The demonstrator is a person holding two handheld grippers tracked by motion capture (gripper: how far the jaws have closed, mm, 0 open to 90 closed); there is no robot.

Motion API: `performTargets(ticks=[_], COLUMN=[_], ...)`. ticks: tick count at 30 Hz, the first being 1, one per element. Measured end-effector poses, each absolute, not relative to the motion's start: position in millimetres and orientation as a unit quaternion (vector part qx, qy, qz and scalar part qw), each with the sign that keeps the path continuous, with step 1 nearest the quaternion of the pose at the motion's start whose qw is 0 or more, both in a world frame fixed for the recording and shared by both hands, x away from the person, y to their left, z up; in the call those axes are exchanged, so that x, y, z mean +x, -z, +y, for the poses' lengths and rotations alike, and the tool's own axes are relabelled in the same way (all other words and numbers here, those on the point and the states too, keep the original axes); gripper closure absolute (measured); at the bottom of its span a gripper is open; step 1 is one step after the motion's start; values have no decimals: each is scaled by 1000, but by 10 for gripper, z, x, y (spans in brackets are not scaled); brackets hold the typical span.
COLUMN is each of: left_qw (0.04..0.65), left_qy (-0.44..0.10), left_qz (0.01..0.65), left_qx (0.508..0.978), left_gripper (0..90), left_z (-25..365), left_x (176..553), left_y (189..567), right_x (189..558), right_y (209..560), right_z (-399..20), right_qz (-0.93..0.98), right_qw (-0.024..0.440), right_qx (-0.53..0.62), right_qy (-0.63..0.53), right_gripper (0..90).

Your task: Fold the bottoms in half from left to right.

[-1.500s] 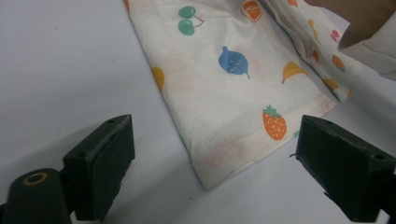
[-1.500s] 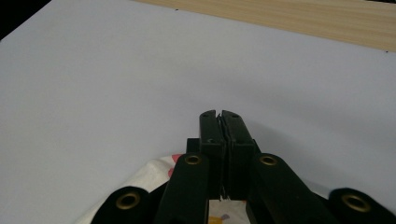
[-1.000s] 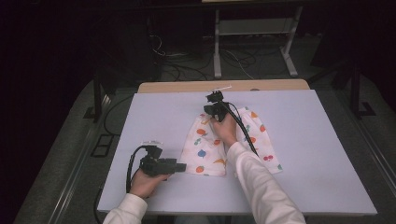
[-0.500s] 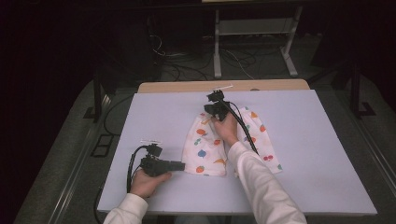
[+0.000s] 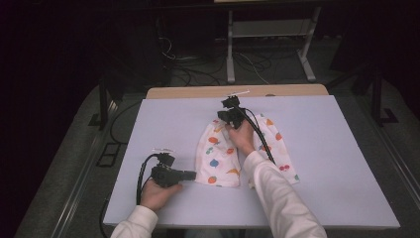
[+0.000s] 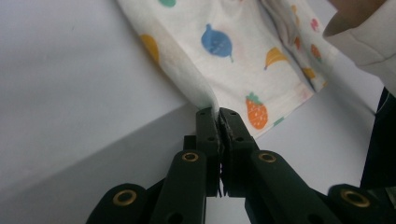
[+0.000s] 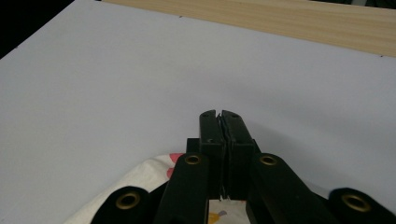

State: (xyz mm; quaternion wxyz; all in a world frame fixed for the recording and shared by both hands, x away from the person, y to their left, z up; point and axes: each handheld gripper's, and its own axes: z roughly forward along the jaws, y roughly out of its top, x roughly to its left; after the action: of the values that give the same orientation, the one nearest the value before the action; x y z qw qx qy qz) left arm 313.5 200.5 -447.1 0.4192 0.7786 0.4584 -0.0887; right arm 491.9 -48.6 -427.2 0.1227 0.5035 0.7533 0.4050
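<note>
A white cloth (image 5: 218, 158) printed with coloured fruit lies crumpled on the pale table (image 5: 322, 148). My left gripper (image 5: 193, 174) lies level at the cloth's near left corner. Its jaws have just been closing, and in the left gripper view the left gripper (image 6: 218, 114) pinches the cloth's (image 6: 224, 51) folded edge. My right gripper (image 5: 223, 116) rests at the cloth's far end, pointing away from the person. In the right gripper view the right gripper (image 7: 219, 116) is shut with nothing visible at its tips. There the cloth (image 7: 135, 186) lies under the jaws' base.
A wooden strip (image 5: 198, 91) runs along the table's far edge, seen also as the wooden strip (image 7: 280, 18) ahead of the right gripper. Behind the table a metal stand (image 5: 233, 44) and cables (image 5: 178, 59) sit on the dark floor. A white sleeve (image 6: 369, 37) crosses the cloth.
The left gripper's jaws have closed on the cloth's near left corner. Both hands stayed where they were, and the cloth has not shifted.
</note>
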Motion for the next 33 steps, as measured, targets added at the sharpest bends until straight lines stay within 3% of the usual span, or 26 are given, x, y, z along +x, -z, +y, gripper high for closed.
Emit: performTargets(ticks=[33], left_qw=[449], left_qy=[66], left_qz=[317], left_qx=[833], left_gripper=[864], left_z=[1147], left_x=[2943], left_y=[3875], right_x=[4962], right_y=[3986], right_z=[-926], right_qz=[734], right_qw=[96], right_qx=[500], right_qy=[-451], right_gripper=[868])
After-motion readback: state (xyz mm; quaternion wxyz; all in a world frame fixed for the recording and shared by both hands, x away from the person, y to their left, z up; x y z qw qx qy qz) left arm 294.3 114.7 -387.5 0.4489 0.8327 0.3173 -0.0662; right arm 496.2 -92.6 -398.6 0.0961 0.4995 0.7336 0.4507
